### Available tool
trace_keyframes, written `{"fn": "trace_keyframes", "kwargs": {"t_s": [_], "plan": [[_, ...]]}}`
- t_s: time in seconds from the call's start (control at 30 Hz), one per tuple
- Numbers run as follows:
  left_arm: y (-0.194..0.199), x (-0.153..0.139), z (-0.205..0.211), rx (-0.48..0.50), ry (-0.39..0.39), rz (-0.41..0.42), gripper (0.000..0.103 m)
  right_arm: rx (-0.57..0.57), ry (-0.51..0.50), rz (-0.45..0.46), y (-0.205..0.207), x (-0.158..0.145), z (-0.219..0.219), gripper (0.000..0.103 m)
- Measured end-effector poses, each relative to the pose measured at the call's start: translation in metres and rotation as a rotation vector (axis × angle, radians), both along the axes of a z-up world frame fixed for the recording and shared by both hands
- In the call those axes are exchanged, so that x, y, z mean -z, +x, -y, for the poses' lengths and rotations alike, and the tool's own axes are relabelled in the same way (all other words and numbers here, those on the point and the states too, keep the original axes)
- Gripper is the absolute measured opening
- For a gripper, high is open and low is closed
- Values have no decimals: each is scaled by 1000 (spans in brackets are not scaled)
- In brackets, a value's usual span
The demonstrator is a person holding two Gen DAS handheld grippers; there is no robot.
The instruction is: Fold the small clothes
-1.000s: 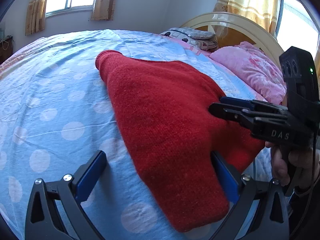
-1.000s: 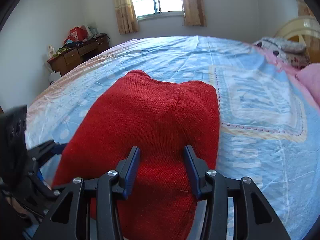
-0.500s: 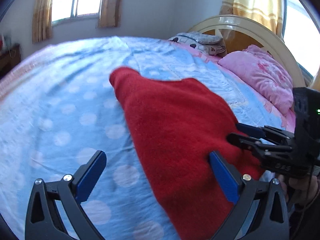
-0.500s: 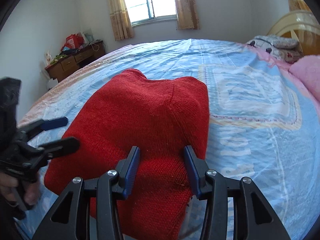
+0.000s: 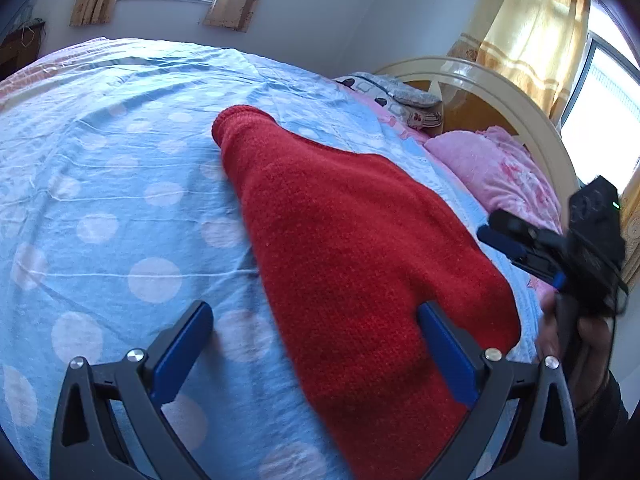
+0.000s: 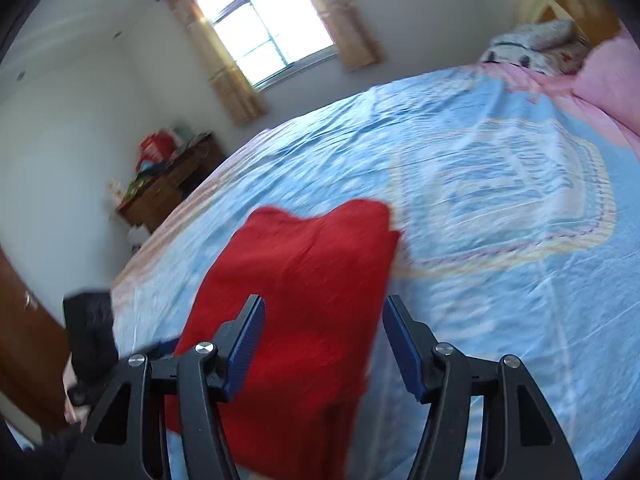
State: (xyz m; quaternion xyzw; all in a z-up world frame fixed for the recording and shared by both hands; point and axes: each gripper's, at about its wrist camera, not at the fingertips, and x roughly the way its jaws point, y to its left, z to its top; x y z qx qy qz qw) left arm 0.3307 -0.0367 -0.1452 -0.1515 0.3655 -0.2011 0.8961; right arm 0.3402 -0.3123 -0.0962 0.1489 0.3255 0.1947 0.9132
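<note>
A folded red knitted garment (image 5: 352, 248) lies flat on the blue dotted bedsheet (image 5: 100, 208). My left gripper (image 5: 316, 340) is open above its near edge, holding nothing. My right gripper (image 6: 324, 332) is open and empty, raised over the garment (image 6: 304, 304) in the right wrist view, which is blurred. The right gripper also shows in the left wrist view (image 5: 496, 228), off the garment's right edge. The left gripper's body shows at the left of the right wrist view (image 6: 88, 336).
A pink pillow (image 5: 504, 176) and a grey patterned pillow (image 5: 396, 92) lie by the cream headboard (image 5: 500, 88). A wooden desk with clutter (image 6: 168, 188) stands by the far wall under a window (image 6: 264, 20).
Both grippers have pulled back from the garment. The right gripper lifted, tilted and opened wider; it no longer rests on the cloth. The garment stays flat.
</note>
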Motion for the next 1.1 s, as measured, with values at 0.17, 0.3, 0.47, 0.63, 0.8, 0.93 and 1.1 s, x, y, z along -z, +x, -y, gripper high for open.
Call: {"fn": "trace_keyframes", "kwargs": {"t_s": [0.17, 0.3, 0.47, 0.63, 0.8, 0.93, 1.1], "plan": [[0, -1, 5, -3, 34, 6, 103, 0, 85, -120, 41, 9, 15, 62], [0, -1, 9, -4, 72, 14, 103, -29, 147, -182, 69, 20, 16, 62], [2, -1, 10, 0, 74, 9, 103, -47, 156, -249, 94, 40, 8, 62], [5, 0, 10, 6, 67, 4, 103, -68, 193, -271, 105, 50, 4, 62], [6, 1, 9, 12, 59, 0, 103, -82, 287, -298, 113, 57, 8, 62], [7, 1, 10, 18, 58, -1, 103, -71, 422, -324, 119, 66, 23, 62], [6, 1, 10, 25, 53, -4, 103, -25, 379, -299, 119, 63, 21, 60]]}}
